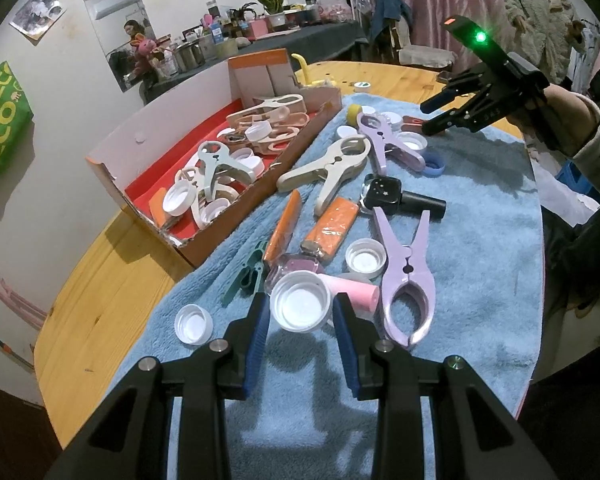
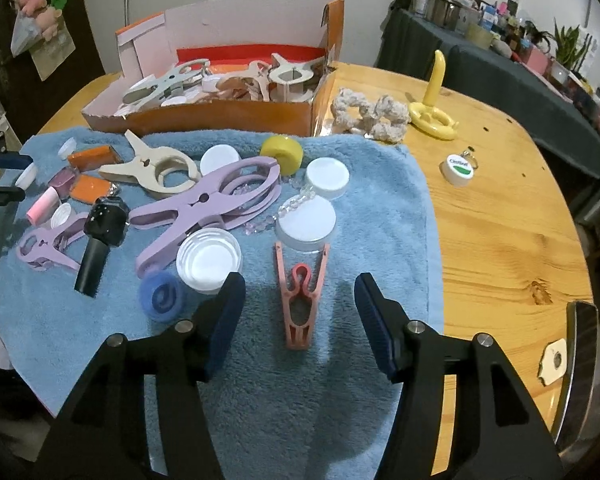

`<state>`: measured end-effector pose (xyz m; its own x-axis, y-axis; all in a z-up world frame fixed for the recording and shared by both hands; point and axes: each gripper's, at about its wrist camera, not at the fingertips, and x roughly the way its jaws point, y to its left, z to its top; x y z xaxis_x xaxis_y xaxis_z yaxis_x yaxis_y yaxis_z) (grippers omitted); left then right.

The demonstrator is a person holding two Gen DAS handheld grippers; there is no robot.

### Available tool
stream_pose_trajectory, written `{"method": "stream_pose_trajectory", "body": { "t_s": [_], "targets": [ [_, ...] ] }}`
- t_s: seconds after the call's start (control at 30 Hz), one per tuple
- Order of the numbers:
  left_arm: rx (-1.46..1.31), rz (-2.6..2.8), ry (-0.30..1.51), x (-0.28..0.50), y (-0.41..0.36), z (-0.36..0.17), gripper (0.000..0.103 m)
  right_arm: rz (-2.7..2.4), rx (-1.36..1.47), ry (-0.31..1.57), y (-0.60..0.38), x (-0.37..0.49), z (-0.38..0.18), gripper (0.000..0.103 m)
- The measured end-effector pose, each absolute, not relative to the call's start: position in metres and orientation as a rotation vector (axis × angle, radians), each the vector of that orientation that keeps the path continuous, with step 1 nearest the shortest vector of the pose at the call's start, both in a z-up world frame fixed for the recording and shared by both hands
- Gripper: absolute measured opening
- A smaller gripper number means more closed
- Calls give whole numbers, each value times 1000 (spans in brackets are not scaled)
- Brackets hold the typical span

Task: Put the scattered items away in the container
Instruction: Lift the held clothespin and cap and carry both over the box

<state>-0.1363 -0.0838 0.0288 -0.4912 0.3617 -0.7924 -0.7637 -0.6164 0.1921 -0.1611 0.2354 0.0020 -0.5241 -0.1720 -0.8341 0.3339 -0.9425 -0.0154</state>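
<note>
Your left gripper [image 1: 300, 312] fingers narrow, straddling white cap [image 1: 300, 305], lower centre. Your right gripper [image 2: 300, 312] wide above pink clip [image 2: 300, 294]. Box [image 1: 148, 136] upper left.

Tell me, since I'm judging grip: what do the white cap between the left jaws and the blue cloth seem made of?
White cap: apparently smooth moulded plastic, faintly glossy, ridged inside. Blue cloth: looks like fluffy terry or fleece, matte and napped.
</note>
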Motion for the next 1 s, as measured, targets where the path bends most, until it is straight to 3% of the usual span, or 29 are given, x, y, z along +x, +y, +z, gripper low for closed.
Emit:
{"method": "stream_pose_trajectory", "body": {
  "t_s": [0.13, 0.43, 1.0],
  "targets": [
    [-965, 2128, 704, -136, -84, 28, 35, -2495, 1358, 247, 235, -165, -2, 54],
    [-968, 2127, 703, -136, -85, 27, 35, -2476, 1391, 164, 243, -170, -7, 24],
    [-954, 2140, 706, -139, -84, 32, 35, -2508, 1341, 224, 240, -164, 5, 24]
  ]
}}
